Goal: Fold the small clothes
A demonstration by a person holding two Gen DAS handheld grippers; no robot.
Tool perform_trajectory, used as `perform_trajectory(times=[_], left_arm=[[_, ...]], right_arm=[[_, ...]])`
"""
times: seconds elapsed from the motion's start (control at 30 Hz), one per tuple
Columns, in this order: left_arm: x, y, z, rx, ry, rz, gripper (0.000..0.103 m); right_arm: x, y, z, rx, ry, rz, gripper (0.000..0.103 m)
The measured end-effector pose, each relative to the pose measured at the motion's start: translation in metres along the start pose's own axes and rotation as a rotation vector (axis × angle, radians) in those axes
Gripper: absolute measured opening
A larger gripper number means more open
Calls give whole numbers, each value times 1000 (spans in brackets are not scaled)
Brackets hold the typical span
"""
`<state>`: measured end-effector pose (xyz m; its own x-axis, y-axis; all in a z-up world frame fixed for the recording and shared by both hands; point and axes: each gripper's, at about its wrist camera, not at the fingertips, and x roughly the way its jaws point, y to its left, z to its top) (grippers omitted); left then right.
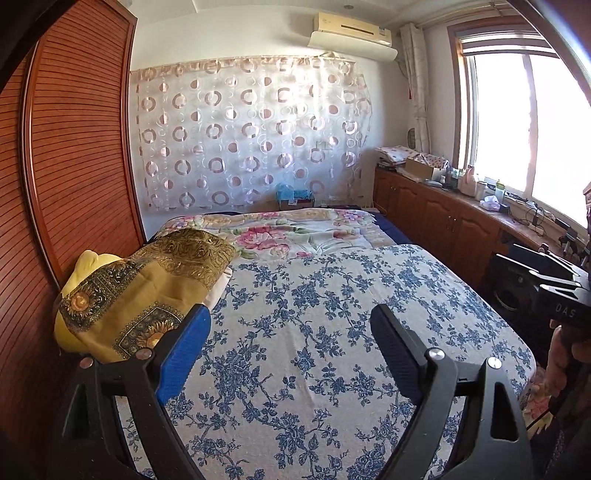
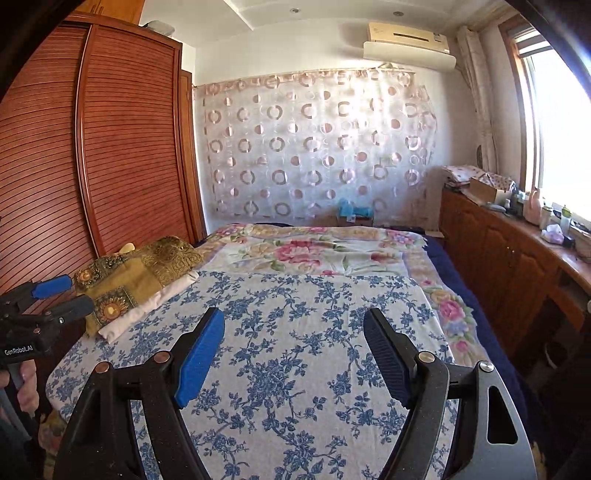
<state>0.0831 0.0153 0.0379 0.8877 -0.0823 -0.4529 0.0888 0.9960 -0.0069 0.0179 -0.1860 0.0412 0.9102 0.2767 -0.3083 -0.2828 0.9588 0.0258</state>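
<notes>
Bedroom, daylit from a window (image 1: 524, 122) on the right; bed (image 2: 480, 306) ran toward a wall hung with a circle-patterned curtain (image 1: 251, 133).

Left tool (image 1: 290, 328): jaws spread wide, nothing between them, held above the blue-and-white floral sheet (image 1: 314, 314). One finger had a blue pad (image 1: 184, 354), the other a black ribbed pad (image 1: 395, 354). In the right wrist view this tool (image 2: 68, 293) showed at the left edge, held out beside the pillow.

Right tool (image 2: 293, 332): also wide open, empty, above the same sheet. It showed at the right edge of the left wrist view (image 1: 554, 288), hand (image 1: 565, 354) beneath it.

No small garment could be made out on the sheet in either view.

Outward: a gold patterned cloth (image 1: 147, 291) draped over a pillow (image 2: 147, 306) at the bed's left side, something yellow (image 1: 85, 266) under it. Beyond the sheet, a pink floral blanket (image 2: 314, 251). Slatted wooden wardrobe (image 2: 122, 140) on the left. Low wooden cabinets (image 1: 436, 218) under the window, top cluttered with bottles and boxes. Air conditioner (image 1: 351, 33) high on the far wall.
</notes>
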Motion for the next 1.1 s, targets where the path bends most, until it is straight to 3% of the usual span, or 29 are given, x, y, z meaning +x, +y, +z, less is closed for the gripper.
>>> perform_trajectory(times=[1.1], left_arm=[[0, 2, 1, -33, -17, 11, 89]], right_arm=[[0, -23, -2, -1, -1, -1, 79]])
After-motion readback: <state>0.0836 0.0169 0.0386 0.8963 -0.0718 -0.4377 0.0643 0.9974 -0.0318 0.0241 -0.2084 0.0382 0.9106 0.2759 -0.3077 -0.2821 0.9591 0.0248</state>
